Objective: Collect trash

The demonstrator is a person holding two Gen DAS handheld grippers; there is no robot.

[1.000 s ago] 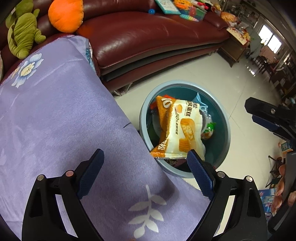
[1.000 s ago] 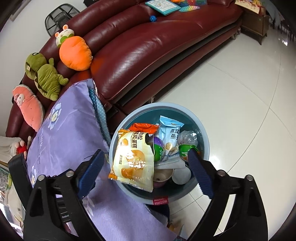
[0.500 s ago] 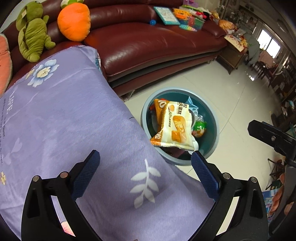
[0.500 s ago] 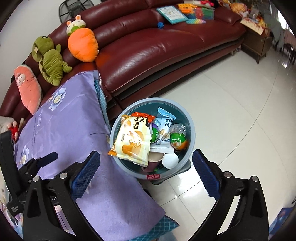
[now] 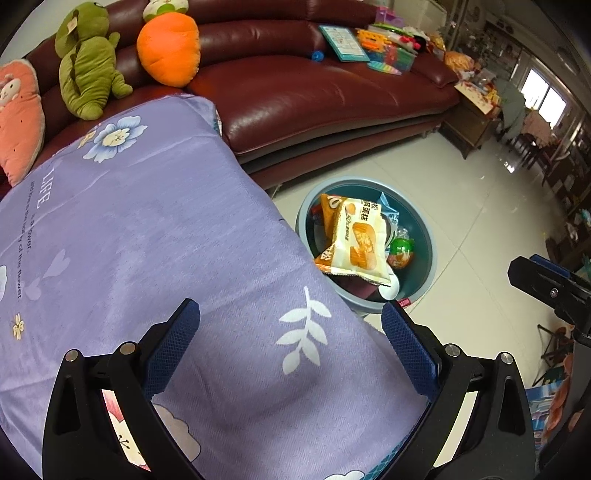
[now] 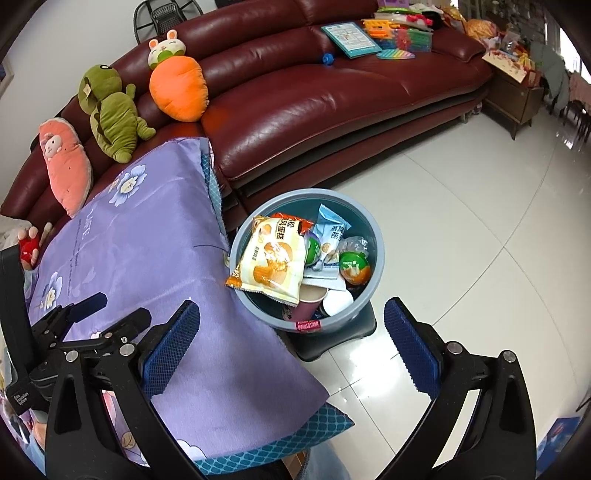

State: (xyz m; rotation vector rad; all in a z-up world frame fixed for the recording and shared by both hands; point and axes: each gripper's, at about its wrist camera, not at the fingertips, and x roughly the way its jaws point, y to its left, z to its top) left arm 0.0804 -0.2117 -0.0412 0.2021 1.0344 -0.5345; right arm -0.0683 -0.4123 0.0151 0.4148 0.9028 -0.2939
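A grey-blue bin (image 6: 375, 258) stands on the floor beside the purple-clothed table (image 6: 147, 258). It holds a yellow-white cake wrapper (image 6: 271, 262), a light blue packet (image 6: 330, 230), green-orange balls (image 6: 354, 267) and cups. The bin (image 5: 430, 254) and wrapper (image 5: 356, 243) also show in the left wrist view. My left gripper (image 5: 290, 343) is open and empty above the tablecloth (image 5: 147, 240). My right gripper (image 6: 291, 343) is open and empty, above and short of the bin.
A dark red leather sofa (image 6: 314, 96) runs behind the bin, with plush toys (image 6: 110, 110) and an orange carrot cushion (image 6: 179, 88) on it. Toys and a booklet (image 6: 351, 35) lie further along. White tiled floor (image 6: 461, 221) lies to the right.
Both grippers have pulled back and up from the bin, which looks smaller now. The wrapper lies over the bin's rim as before. Both stay open.
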